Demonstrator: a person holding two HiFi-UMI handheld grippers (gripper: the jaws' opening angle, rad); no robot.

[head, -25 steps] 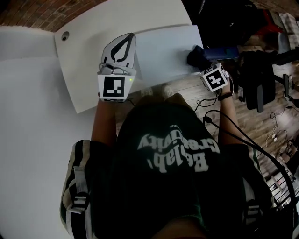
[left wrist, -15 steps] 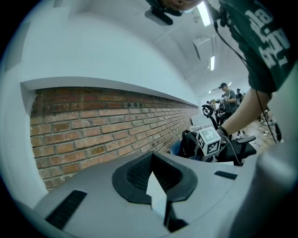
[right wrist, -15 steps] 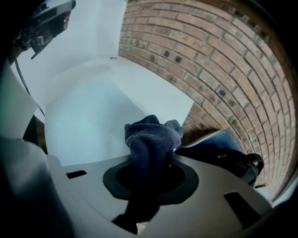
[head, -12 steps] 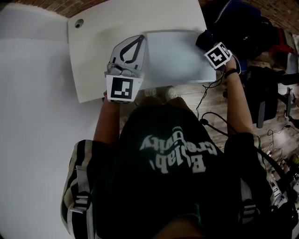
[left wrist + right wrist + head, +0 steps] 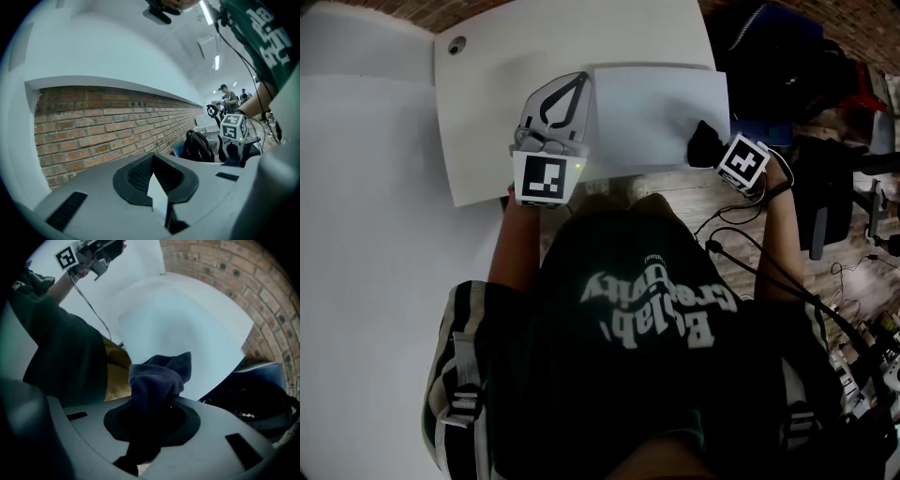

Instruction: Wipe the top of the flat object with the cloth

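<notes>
- Centrally, a white flat object [image 5: 652, 108] is seen lying on the white table [image 5: 534, 37], near the front edge.
- A dark cloth [image 5: 704, 142] is pressed on the object's near right corner; part of it is bunched up, and where it meets the surface is hidden in the head view.
- The cloth is clamped between the jaws of the right gripper [image 5: 724, 154]; in the right gripper view the fabric fills the gap, so the jaw tips are covered.
- The left gripper [image 5: 577, 82] is laid on the table just beside the object's left edge; whether it touches cannot be told.
- Its jaws are brought together at the tips; a pale sliver is seen between them and cannot be identified.
- A brick wall [image 5: 93, 126] and a dark bag [image 5: 197, 145] are seen beyond the table; the bag is partly cut off by the gripper body.
</notes>
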